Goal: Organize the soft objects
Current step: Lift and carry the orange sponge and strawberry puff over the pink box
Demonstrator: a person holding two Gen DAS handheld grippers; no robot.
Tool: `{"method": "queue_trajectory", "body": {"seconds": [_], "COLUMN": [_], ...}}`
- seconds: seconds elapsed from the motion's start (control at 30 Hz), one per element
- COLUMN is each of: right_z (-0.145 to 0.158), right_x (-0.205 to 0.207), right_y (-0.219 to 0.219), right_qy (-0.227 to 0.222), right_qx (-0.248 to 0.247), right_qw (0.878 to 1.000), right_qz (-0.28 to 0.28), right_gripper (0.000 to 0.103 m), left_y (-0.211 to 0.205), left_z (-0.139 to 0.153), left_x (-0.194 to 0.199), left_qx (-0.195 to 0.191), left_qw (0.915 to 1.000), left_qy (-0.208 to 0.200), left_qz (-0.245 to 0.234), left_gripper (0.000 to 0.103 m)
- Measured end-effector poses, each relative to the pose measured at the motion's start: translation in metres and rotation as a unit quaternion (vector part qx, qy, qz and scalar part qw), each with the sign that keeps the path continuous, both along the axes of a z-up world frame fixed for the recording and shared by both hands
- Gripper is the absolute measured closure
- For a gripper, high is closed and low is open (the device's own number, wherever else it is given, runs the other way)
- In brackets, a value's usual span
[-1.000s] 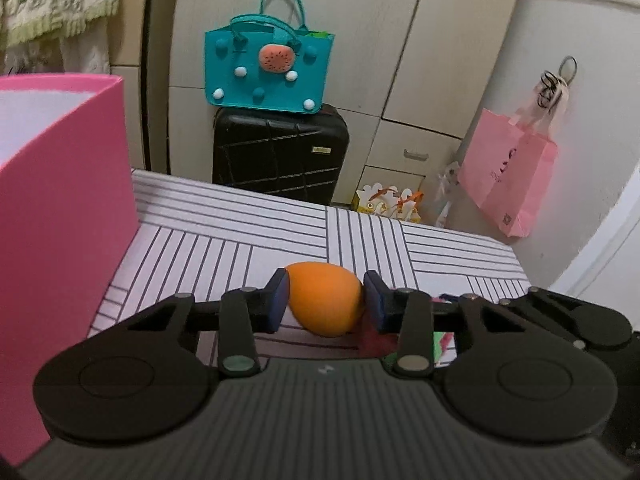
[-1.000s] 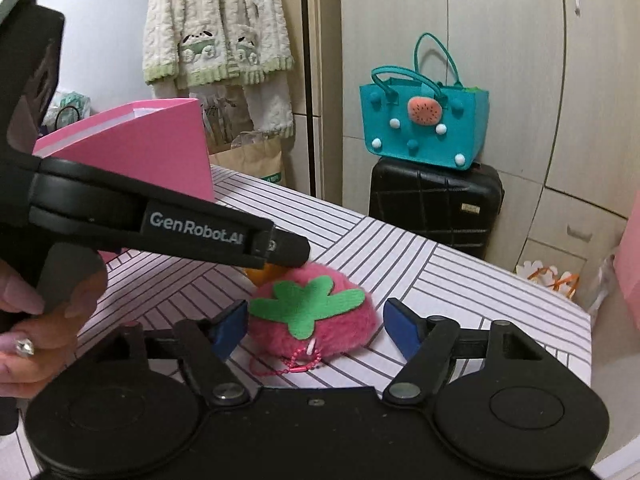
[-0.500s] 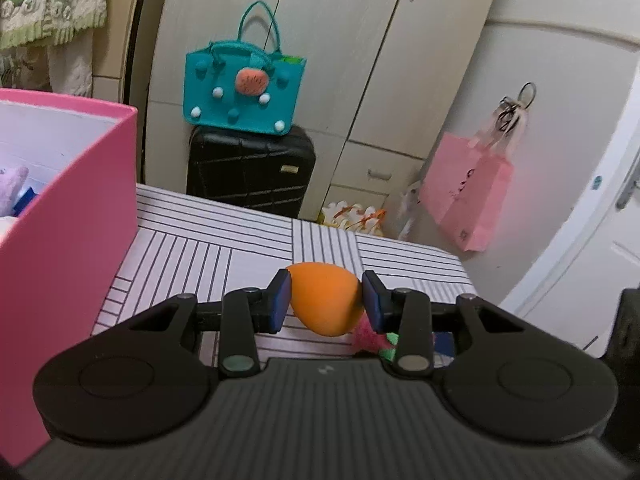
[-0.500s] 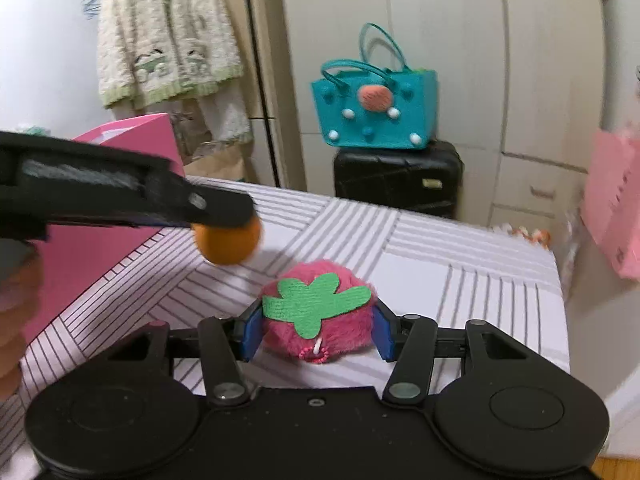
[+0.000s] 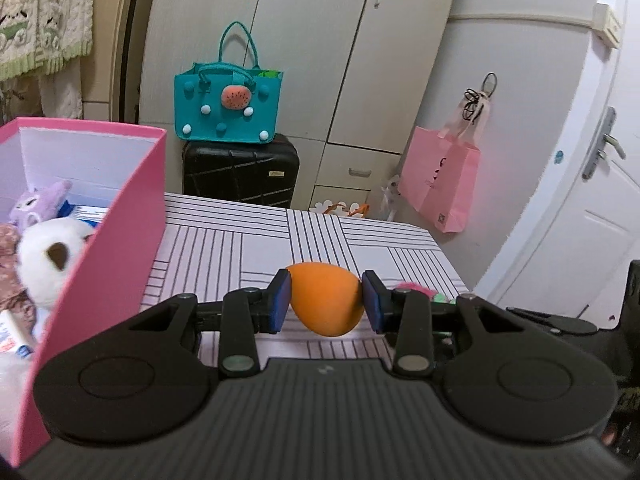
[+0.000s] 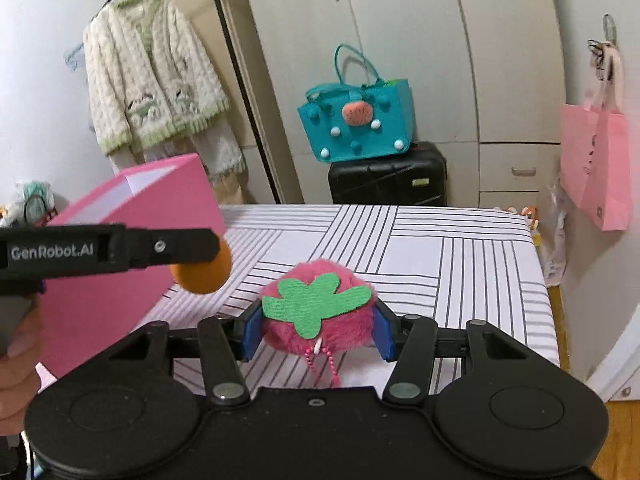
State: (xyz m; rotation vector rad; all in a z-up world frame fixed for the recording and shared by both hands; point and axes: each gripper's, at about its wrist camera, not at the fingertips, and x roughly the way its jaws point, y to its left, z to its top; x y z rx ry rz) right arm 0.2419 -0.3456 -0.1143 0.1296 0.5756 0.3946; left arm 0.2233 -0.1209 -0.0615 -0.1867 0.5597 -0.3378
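Note:
My left gripper (image 5: pixel 325 307) is shut on an orange soft egg-shaped ball (image 5: pixel 326 304) and holds it above the striped table (image 5: pixel 224 240), right of the pink box (image 5: pixel 120 240). The ball also shows in the right wrist view (image 6: pixel 206 274) beside the box (image 6: pixel 120 292). My right gripper (image 6: pixel 316 330) is shut on a pink plush strawberry (image 6: pixel 320 316) with a green felt leaf, held just above the table (image 6: pixel 460 264). The box holds several plush toys, among them a white one (image 5: pixel 44 256) and a purple one (image 5: pixel 38 204).
A teal felt bag (image 5: pixel 228 108) sits on a black suitcase (image 5: pixel 240 170) behind the table. A pink paper bag (image 5: pixel 440 180) hangs on the right wall near a door. A knit cardigan (image 6: pixel 156 80) hangs at the left. The table's right edge (image 6: pixel 546 288) is close.
My right gripper closed on the plush strawberry and lifted it. My left gripper rose with the orange ball, so the inside of the pink box now shows.

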Motion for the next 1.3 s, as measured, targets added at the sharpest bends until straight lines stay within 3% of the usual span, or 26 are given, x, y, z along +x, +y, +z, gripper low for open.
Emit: {"method": "queue_trajectory", "body": {"seconds": [0.23, 0.53, 0.87, 1.3], "right_z": [0.009, 0.029, 0.047, 0.056], "right_x": [-0.041, -0.084, -0.147, -0.198], "right_y": [0.001, 0.017, 0.037, 0.070], "right_qy": [0.012, 0.015, -0.007, 0.007], "right_qx": [0.029, 0.010, 0.042, 0.021], "right_qw": [0.998, 0.997, 0.999, 1.000], "right_qz": [-0.055, -0.074, -0.030, 0.017], "right_gripper": [0.043, 0.043, 0.043, 0.042], "left_y": [0.022, 0.042, 0.069, 0.126], "left_z": [0.008, 0.022, 0.032, 0.039], "left_x": [-0.032, -0.078, -0.124, -0.175], "left_qx": [0.004, 0.000, 0.008, 0.008], "left_qw": [0.9998, 0.9978, 0.9959, 0.9953], "left_qy": [-0.019, -0.032, -0.035, -0.025], "left_qz": [-0.010, -0.058, -0.083, -0.093], "left_gripper": [0.066, 0.066, 0.066, 0.066]}}
